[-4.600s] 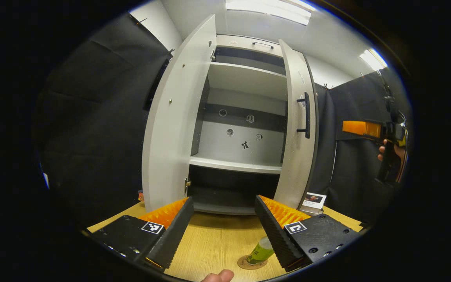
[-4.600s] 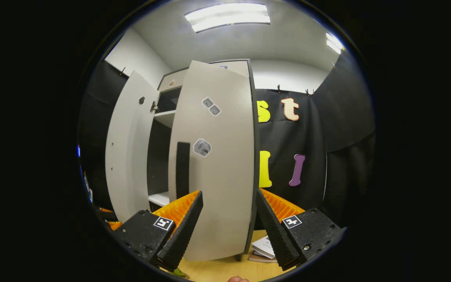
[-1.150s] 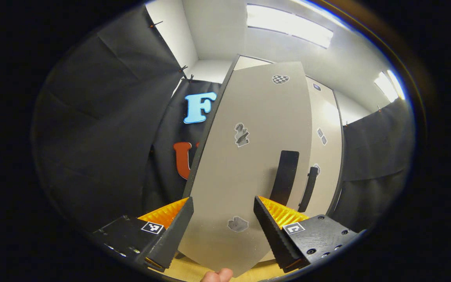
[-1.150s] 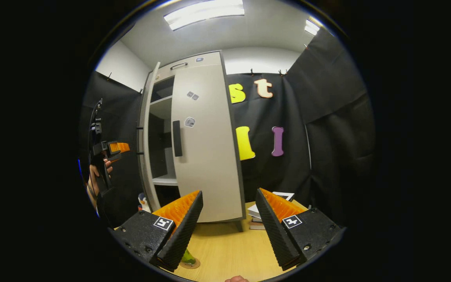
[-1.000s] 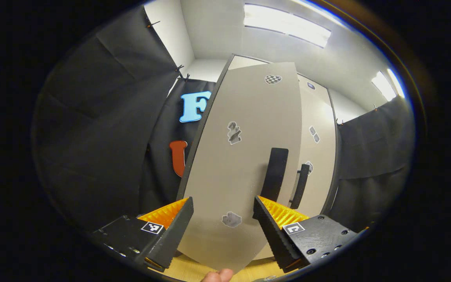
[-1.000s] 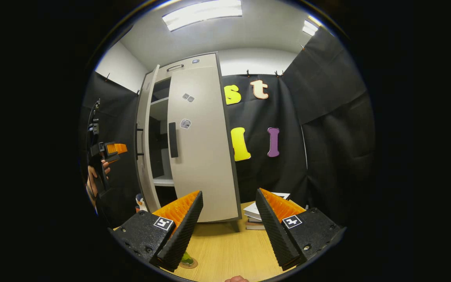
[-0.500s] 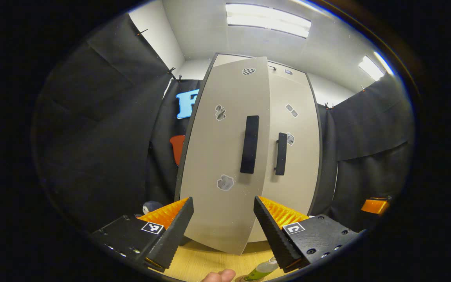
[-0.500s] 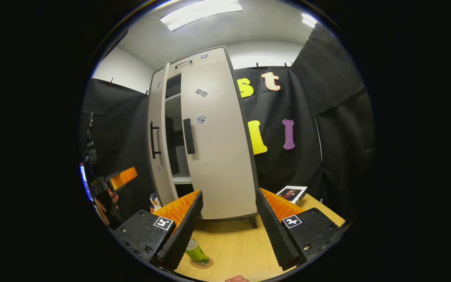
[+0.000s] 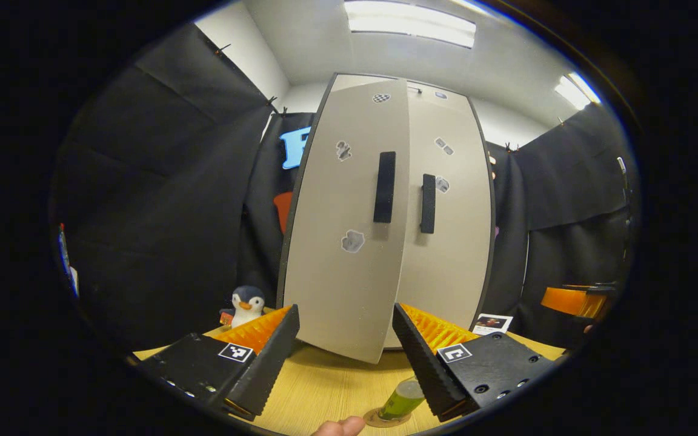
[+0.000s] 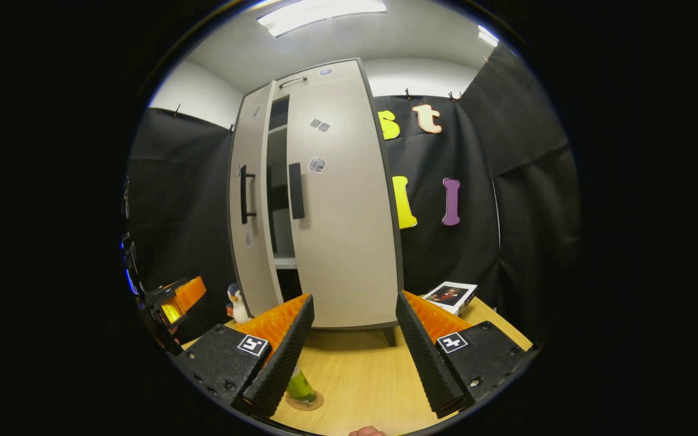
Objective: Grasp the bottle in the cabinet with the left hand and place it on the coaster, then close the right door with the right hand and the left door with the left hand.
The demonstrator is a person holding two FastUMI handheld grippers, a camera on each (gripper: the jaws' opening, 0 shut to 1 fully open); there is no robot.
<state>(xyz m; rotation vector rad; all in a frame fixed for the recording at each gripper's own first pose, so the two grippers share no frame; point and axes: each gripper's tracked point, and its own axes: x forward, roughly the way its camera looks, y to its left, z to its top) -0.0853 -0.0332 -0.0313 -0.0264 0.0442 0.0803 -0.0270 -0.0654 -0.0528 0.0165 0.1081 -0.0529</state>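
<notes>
Bottle on its coaster, left door not quite shut

Bottle point(image 10: 299, 385) stands on the coaster point(image 10: 304, 401) at 6 o'clock on the desk point(image 10: 355, 375). Left door point(image 9: 349, 224) is still ajar beside the shut right door point(image 9: 446, 224). Push it flat and slowly. Both the left hand-held gripper point(image 9: 344, 339) and the right hand-held gripper point(image 10: 354, 330) are wide and empty. The bottle's top is hidden.

Each handheld claw point(image 9: 345, 345) point(image 10: 355, 342) has wedge-shaped ridged fingers, black screw-studded housings and small square black-and-white marker tags.
</notes>
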